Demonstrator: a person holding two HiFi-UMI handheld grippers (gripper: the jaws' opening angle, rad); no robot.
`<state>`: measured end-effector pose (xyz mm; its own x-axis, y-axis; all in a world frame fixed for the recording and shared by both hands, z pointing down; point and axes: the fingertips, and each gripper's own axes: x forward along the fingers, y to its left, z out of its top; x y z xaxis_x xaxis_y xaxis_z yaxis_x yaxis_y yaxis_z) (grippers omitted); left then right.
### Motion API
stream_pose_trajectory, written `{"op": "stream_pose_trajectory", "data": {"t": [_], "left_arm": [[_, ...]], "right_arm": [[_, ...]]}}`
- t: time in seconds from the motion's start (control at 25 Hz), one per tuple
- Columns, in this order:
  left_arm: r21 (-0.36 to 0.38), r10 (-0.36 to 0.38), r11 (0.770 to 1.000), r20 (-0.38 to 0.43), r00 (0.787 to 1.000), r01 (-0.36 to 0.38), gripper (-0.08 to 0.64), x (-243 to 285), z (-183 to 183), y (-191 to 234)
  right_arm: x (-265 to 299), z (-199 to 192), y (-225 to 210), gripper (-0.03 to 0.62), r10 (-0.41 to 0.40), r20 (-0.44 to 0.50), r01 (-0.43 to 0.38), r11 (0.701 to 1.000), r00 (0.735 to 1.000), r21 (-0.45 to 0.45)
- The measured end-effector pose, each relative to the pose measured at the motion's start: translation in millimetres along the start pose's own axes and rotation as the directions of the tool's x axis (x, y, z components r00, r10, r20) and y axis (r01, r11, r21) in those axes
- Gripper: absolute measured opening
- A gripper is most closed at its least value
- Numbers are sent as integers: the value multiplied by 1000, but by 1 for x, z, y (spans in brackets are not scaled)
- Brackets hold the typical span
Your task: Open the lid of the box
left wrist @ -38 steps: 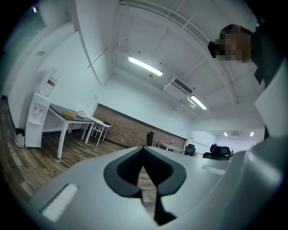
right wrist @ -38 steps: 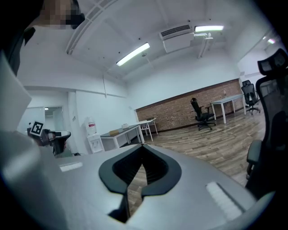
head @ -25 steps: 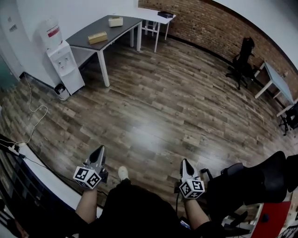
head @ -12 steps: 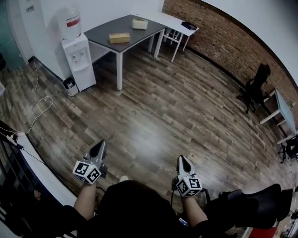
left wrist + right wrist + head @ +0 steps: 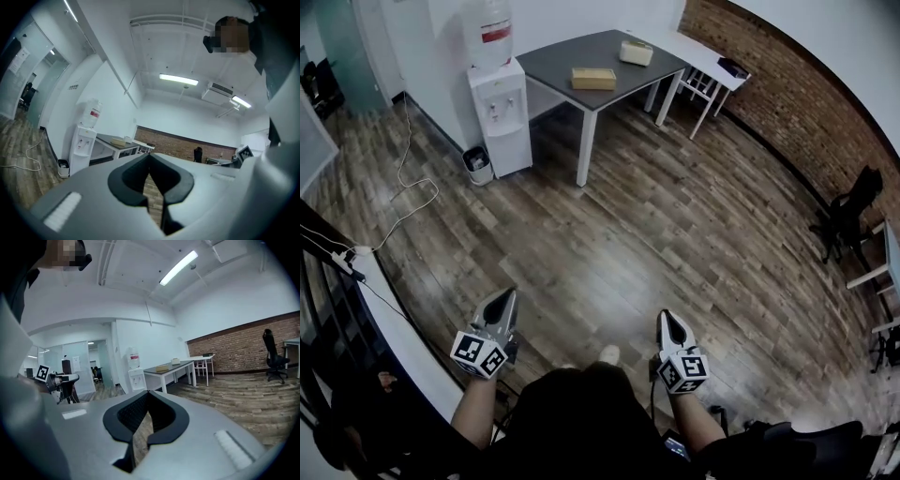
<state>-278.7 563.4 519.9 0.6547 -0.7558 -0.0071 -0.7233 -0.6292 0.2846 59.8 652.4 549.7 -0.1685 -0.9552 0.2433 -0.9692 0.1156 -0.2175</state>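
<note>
In the head view my left gripper (image 5: 504,298) and right gripper (image 5: 672,319) hung over the wooden floor (image 5: 656,225), both with jaws pressed together on nothing. They were well apart from the dark bench (image 5: 553,58) beside the water dispenser (image 5: 500,108), where a tan box (image 5: 593,79) and a pale box (image 5: 636,52) lay. In the left gripper view my jaws met tip to tip, empty, and the bench (image 5: 112,140) was far off, its boxes too small to make out. In the right gripper view my jaws were likewise closed and empty, with the tan box (image 5: 162,368) and pale box (image 5: 176,361) distant on the bench (image 5: 180,365), their lids unreadable.
</note>
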Motion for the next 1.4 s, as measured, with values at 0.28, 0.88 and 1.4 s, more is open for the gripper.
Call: {"op": "stream_pose_trajectory", "data": {"t": [0.28,0.88,1.4], "left_arm": [[19,104,994,15,994,-104,0,8,6,37],[28,227,973,77,971,-230,0,131,46,87],[7,235,972,55,970,-236,0,230,43,98]], "right_arm": [[65,11,1,3,76,-32,-77,997,997,-23],[207,89,-64,3,141,36,-141,990,989,-4],[274,107,-127,3,153,30,-152,988,988,-26]]}}
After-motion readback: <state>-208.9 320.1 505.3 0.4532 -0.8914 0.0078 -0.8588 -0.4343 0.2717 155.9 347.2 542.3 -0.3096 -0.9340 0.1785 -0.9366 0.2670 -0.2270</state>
